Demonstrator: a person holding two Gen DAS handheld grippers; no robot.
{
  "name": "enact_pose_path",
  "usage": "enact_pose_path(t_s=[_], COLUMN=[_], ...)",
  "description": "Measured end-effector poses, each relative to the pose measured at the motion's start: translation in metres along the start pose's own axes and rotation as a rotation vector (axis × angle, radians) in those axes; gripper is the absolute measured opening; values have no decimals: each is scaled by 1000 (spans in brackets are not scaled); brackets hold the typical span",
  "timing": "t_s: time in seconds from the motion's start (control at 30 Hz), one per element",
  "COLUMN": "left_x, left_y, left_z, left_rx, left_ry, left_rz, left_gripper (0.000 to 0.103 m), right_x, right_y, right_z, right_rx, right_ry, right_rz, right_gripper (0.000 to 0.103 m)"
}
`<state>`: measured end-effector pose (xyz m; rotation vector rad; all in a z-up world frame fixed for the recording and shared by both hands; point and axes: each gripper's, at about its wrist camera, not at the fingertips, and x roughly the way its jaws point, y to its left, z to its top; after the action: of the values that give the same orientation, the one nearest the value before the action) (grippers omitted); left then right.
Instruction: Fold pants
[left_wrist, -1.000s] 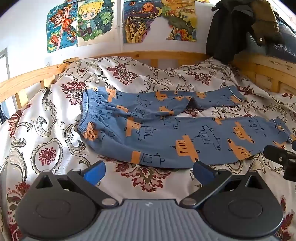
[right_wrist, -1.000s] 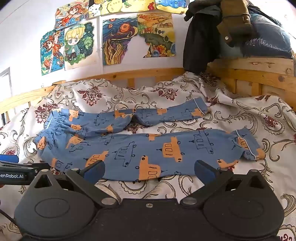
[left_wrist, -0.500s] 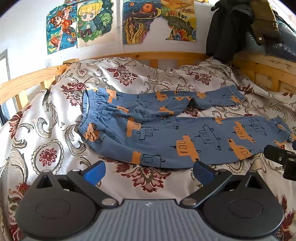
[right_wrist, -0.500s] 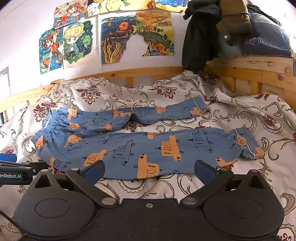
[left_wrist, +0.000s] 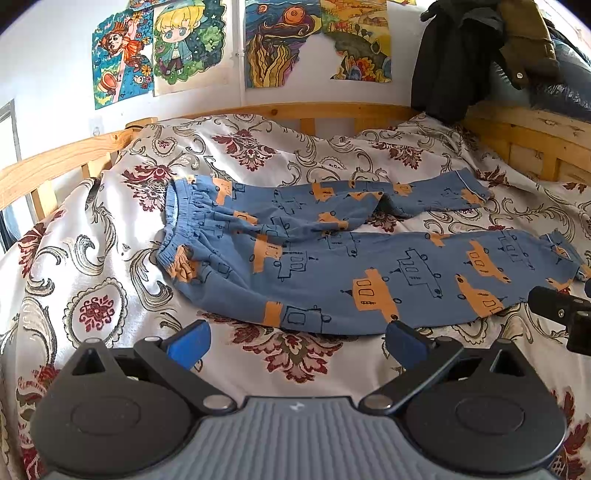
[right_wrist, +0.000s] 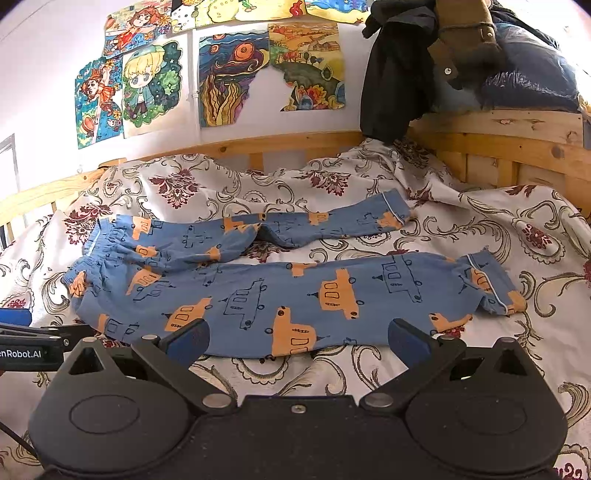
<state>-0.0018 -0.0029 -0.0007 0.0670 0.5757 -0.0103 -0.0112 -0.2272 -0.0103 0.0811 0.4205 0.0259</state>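
On the bed: blue pants (left_wrist: 332, 266) with orange and outlined vehicle prints are laid flat on the patterned bedspread (left_wrist: 92, 258), unfolded.
Waistband: the elastic waistband (left_wrist: 173, 229) is turned toward the left side of both views, and is gathered and slightly rumpled.
Legs: both legs are stretched to the right and spread apart; the far leg (right_wrist: 332, 221) is angled up toward the headboard side, the near leg (right_wrist: 332, 291) is laid almost straight; a strip of bedspread is seen between them.
Cuffs: the near cuff (right_wrist: 491, 284) is bunched and partly turned over; the far cuff (right_wrist: 395, 210) is flat.
Left gripper (left_wrist: 295, 341): blue-padded fingers are held wide apart, just short of the near edge of the pants; nothing is gripped.
Right gripper (right_wrist: 299, 341): fingers are spread wide over the near edge of the near leg; nothing is clamped; contact with the cloth cannot be told.
Frame: a wooden bed rail (left_wrist: 55, 162) is seen around the mattress.
Wall: coloured drawings (right_wrist: 147, 85) are fixed above the rail.
Far right corner: dark clothing (right_wrist: 399, 74) is hung over the raised wooden end.
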Motion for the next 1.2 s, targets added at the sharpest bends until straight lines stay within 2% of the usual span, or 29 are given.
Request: enact_pose_path(t_s=[0.87,1.1,1.2], left_x=[4,16,22], left_y=[1,13,22], left_z=[-4,-4,7], left_rx=[-3,-115,-180], left_ry=[24,129,166], left_rz=[-16,-96,-97], left_gripper=[103,103,103], right_x=[2,0,2], right_y=[0,1,-3], right_z=[-1,3,10], right_rx=[-4,-19,-18], right_ry=[8,4,15], right_rz=[-13,-38,-37], right_gripper=[102,102,102])
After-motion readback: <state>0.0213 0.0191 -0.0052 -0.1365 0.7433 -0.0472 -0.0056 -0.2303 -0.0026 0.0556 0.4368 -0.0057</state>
